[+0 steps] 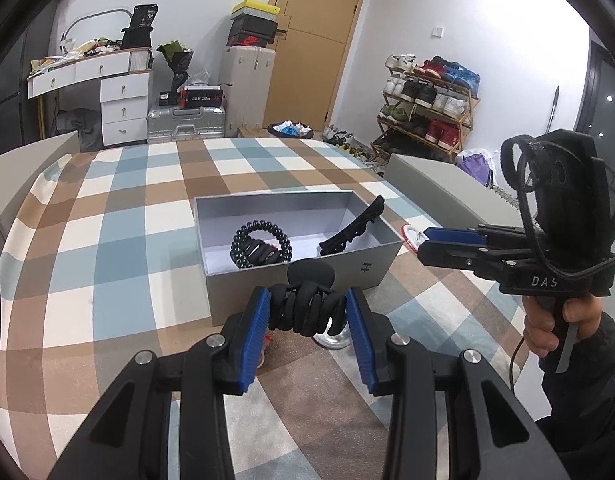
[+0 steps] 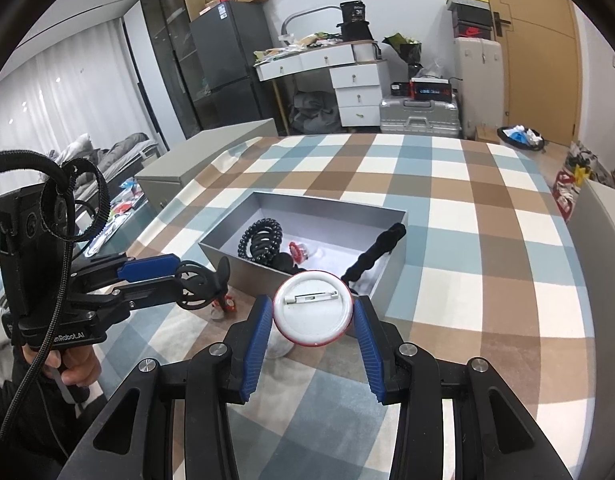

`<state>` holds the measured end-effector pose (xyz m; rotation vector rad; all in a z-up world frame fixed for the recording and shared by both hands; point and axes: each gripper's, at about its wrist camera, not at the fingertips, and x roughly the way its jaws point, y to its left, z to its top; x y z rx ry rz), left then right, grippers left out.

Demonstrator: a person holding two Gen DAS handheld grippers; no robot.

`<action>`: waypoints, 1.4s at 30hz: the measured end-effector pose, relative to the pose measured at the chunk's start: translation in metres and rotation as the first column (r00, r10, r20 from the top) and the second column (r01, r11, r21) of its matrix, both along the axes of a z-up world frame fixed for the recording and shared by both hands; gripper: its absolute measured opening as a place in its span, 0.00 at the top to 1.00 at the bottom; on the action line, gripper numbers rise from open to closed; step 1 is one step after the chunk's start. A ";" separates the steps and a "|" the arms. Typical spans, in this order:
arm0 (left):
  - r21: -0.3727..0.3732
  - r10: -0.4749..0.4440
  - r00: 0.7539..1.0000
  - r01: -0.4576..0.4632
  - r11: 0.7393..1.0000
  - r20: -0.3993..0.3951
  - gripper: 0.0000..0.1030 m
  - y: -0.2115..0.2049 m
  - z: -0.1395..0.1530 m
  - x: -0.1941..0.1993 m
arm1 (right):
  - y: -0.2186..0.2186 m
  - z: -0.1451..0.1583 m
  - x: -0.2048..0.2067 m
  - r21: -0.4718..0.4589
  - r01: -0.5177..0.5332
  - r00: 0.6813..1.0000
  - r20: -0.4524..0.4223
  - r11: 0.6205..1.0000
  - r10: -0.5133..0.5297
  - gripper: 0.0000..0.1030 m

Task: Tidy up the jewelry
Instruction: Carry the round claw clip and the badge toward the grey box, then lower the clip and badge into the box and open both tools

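Both my grippers are loaded and waiting at the near side of the grey box.

My left gripper is clamped on a black claw clip, pads squeezing its two ends so it hangs level just short of the box's near wall. Inside lie a black coil hair tie and a long black clip propped against the right wall. My right gripper pinches a round pin badge by its rim, pin-back facing me, ready to drop flat. Something small and red sits on the checked cloth, possibly another trinket; I can't tell.
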<state>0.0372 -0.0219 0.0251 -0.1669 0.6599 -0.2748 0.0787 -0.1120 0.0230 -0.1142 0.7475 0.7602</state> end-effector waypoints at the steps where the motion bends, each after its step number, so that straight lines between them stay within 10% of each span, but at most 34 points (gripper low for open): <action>1: -0.001 0.001 1.000 -0.001 1.000 0.004 0.67 0.000 0.001 0.000 | 0.000 0.001 0.000 0.004 0.002 1.000 0.002 1.000 -0.002 0.60; 42: -0.101 0.120 0.990 -0.113 0.989 0.076 0.67 0.025 0.015 0.025 | -0.005 -0.004 0.029 0.221 0.099 0.991 -0.109 0.970 -0.076 0.60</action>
